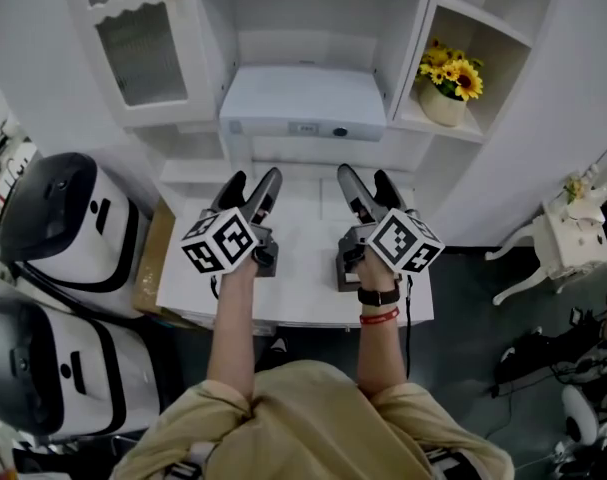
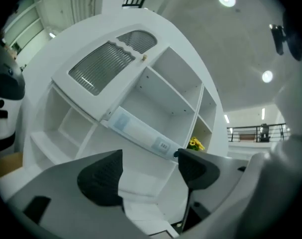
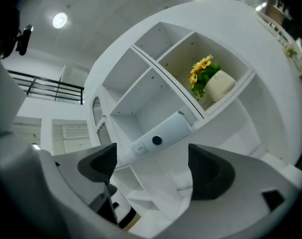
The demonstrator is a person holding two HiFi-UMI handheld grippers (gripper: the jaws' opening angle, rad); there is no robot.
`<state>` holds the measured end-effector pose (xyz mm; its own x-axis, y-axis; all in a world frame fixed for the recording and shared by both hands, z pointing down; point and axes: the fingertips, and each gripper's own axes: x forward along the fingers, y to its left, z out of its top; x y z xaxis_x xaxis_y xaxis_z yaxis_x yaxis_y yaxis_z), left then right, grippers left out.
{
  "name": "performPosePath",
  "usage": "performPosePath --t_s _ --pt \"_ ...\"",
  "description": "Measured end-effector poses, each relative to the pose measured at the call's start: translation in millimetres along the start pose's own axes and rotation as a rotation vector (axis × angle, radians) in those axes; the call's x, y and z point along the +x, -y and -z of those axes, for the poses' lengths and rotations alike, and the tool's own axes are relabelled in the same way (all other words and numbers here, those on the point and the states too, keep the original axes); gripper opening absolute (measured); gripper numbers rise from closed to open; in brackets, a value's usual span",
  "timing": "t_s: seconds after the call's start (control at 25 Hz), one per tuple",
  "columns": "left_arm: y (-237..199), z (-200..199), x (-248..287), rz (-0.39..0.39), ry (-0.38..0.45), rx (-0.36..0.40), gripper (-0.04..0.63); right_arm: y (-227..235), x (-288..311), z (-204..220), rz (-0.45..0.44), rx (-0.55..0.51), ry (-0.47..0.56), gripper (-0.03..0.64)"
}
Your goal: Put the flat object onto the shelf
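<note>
While the left hand-held gripper (image 1: pixel 253 183) and the right hand-held gripper (image 1: pixel 368 180) both gape wide and empty above the white tabletop (image 1: pixel 303 268), the flat white slab (image 1: pixel 305 103) lies ahead of and above them, on the middle shelf of the white cabinet (image 1: pixel 408 58). It looks like rigid, smooth, round-edged plastic with a dark button on its front edge. It is probably light but slippery, so it is best pinched by its thin side edges, one hand-held gripper at each end.
</note>
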<state>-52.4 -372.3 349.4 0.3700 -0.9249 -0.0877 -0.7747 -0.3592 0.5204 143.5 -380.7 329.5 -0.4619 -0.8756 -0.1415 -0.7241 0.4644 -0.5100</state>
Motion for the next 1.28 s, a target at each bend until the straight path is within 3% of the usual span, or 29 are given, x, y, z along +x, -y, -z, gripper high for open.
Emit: performPosePath --t_s 0.32,0.68,0.84,1.28 --pt "14 7 -17 -0.059 -0.005 0.240 0.297 -8 -9 18 0.035 -0.156 -0.043 0.457" --pt "19 -1 -18 -0.093 0.017 0.409 0.287 -12 -10 15 0.061 -0.244 -0.030 0.354" --pt "14 -7 -14 -0.109 0.026 0.425 0.255 -16 -4 14 0.068 -0.301 -0.023 0.311" --pt "7 -15 10 -0.081 0.032 0.431 0.255 -12 23 10 0.077 -0.330 -0.021 0.308"
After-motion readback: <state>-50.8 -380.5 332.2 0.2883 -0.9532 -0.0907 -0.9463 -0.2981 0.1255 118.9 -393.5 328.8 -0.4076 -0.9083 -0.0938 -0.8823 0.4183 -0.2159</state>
